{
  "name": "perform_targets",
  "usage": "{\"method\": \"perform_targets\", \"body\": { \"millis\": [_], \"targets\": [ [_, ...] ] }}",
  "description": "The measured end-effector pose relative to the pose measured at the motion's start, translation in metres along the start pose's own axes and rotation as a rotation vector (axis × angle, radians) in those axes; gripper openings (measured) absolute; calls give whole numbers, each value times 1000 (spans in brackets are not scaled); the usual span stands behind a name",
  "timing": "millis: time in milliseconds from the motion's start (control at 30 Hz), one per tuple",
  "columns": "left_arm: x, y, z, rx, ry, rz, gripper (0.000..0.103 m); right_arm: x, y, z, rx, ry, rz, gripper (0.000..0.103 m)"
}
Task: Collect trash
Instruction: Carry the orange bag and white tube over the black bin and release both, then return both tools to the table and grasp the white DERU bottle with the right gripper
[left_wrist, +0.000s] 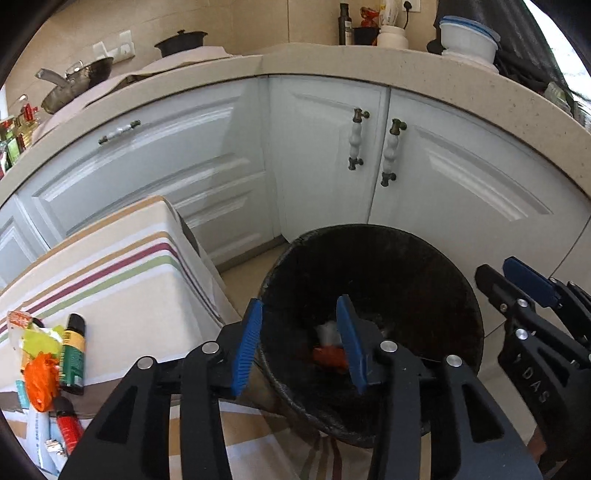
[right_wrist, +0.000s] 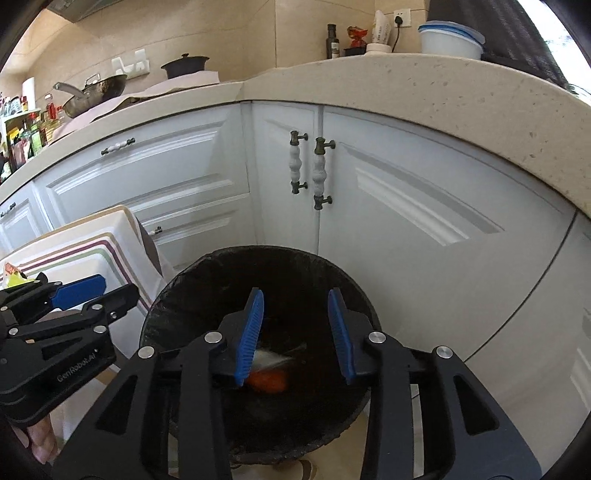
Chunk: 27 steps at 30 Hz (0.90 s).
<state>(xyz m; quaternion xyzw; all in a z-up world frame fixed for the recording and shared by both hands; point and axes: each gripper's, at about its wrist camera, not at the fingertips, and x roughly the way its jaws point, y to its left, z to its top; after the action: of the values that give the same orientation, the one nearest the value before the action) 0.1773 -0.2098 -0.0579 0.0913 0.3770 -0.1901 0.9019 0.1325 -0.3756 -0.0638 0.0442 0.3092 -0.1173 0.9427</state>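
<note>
Two claws above a round black trash bin on the floor by white cabinets. Left claw wide, holding nothing, one blue finger outside the rim. Right claw wide too, holding nothing. Orange scrap and white scrap down in the bin. More bright wrappers and a green tube on the striped cloth surface, left of the bin.
</note>
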Motion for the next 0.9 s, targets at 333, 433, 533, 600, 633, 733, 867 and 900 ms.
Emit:
{"method": "perform_targets", "body": {
  "millis": [333,433,533,600,633,733,867,900],
  "targets": [
    [-57,35,-21,-48,-58,45,50,-47,30,-9,-1,-36,69,42],
    [-76,54,-33,-81,-65,69,51,-61,49,-14,-14,-38,110,43],
    [-101,80,-51,-118,-77,121,51,-76,72,-22,-42,-38,153,43],
    [-114,96,-61,-146,-84,153,54,-85,88,-28,-57,-36,185,43],
    [-121,105,-68,-164,-86,173,55,-88,95,-31,-63,-35,198,43],
    [-138,128,-90,-200,-86,230,56,-98,119,-42,-94,-23,239,43],
    [-155,154,-115,-243,-74,302,56,-107,154,-57,-149,1,300,43],
    [-159,161,-122,-255,-71,320,56,-110,162,-60,-163,3,311,43]
  ]
}}
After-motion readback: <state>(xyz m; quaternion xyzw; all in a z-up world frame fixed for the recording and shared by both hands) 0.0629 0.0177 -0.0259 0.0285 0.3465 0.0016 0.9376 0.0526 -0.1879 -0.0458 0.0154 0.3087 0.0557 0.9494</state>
